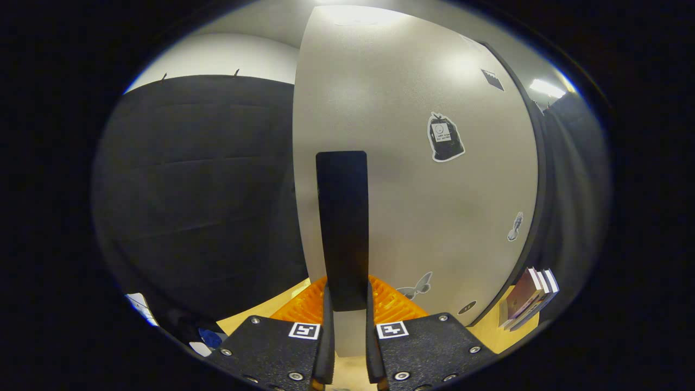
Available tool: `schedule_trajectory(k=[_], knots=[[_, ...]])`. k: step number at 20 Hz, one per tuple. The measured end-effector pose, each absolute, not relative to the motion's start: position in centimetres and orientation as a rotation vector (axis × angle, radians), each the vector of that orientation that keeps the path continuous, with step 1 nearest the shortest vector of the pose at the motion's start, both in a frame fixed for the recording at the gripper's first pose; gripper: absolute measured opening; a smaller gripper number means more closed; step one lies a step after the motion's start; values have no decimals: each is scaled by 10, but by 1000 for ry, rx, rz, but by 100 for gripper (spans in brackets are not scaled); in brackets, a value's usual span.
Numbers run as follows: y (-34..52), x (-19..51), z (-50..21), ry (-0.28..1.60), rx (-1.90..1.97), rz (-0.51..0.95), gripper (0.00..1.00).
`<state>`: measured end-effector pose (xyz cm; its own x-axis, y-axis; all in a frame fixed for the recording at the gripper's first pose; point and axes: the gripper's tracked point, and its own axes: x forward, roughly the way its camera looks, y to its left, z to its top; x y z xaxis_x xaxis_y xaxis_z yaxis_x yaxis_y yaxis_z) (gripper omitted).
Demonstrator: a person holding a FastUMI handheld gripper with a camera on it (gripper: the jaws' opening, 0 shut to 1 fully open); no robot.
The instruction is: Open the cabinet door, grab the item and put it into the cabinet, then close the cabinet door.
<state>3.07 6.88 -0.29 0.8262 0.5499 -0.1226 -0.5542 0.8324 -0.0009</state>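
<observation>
So we've got the tall black bar handle of the pale grey speckled cabinet door sitting right between our fingers; the gripper is narrowed down around its lower end, and both fingers look pressed against its sides. The handle stands upright and runs up well beyond the fingertips, mounted near the door's left edge.

The door itself spreads out ahead and to the right of the fingers. It carries a few stickers: a black bag-shaped sticker up high to the right, a small grey butterfly sticker low down just right of the fingers, and another small grey one further right that we can't make out.

Just behind the fingers' tips, on either side of the handle, there's a ribbed orange plastic rack on a light wooden tabletop. Off to the right, past the door's edge, a small stack of books lies on that same surface.
</observation>
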Motion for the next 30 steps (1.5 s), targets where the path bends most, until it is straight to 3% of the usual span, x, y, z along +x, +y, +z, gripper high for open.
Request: schedule_trajectory(k=[15,30], knots=[[27,23,-5,119,-13,730,24],[-13,8,-3,87,56,542,29]])
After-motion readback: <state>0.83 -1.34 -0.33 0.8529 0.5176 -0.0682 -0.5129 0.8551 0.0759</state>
